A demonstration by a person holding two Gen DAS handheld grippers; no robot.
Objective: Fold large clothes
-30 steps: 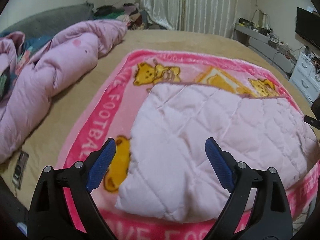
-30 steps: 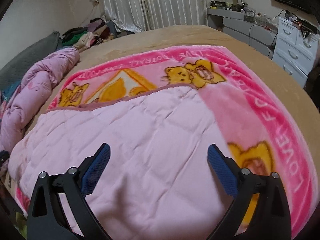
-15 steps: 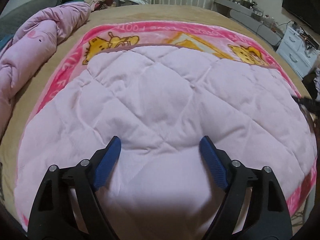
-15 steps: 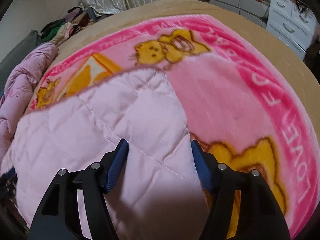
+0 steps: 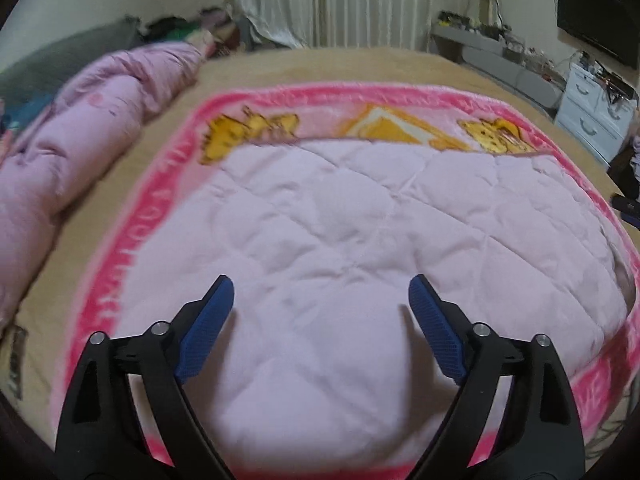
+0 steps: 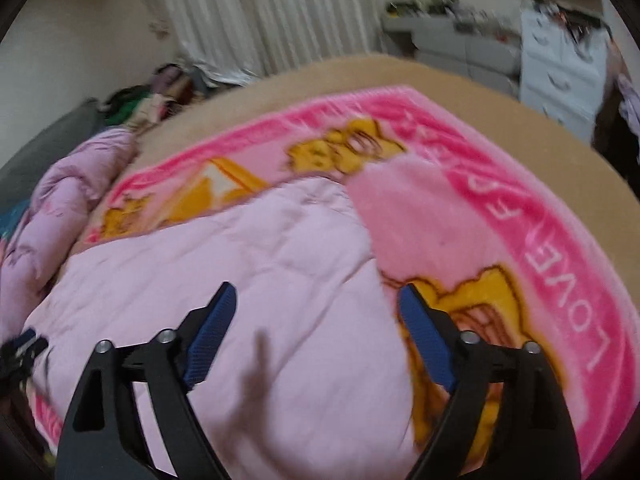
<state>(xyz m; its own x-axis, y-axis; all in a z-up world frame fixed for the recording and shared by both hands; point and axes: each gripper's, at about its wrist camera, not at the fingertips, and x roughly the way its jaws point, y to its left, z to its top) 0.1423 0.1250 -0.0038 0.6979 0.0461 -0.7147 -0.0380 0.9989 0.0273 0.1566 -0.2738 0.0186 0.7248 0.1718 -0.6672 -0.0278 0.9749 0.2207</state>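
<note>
A pale pink quilted piece (image 5: 360,220) lies spread on a pink bear-print blanket (image 5: 360,96) on the bed. My left gripper (image 5: 320,280) hovers over its near middle. The jaws are opening, with nothing pinched between the blue pads (image 5: 208,320). In the right wrist view the same quilted piece (image 6: 240,260) ends at a right edge beside a yellow bear on the blanket (image 6: 440,200). My right gripper (image 6: 317,287) straddles that edge from above. Its jaws are opening and the pads do not press the fabric.
A bundled pink duvet (image 5: 80,140) lies along the bed's left side. The tan sheet (image 5: 320,64) shows beyond the blanket. White drawers (image 5: 592,116) and a dark screen (image 5: 592,16) stand at the right, and curtains (image 5: 320,0) and a clothes pile (image 5: 192,28) at the back.
The right jaws narrowed over the quilted piece's right edge, then widened again. The left gripper moved from the piece's left corner to over its middle. The piece now reaches further left.
</note>
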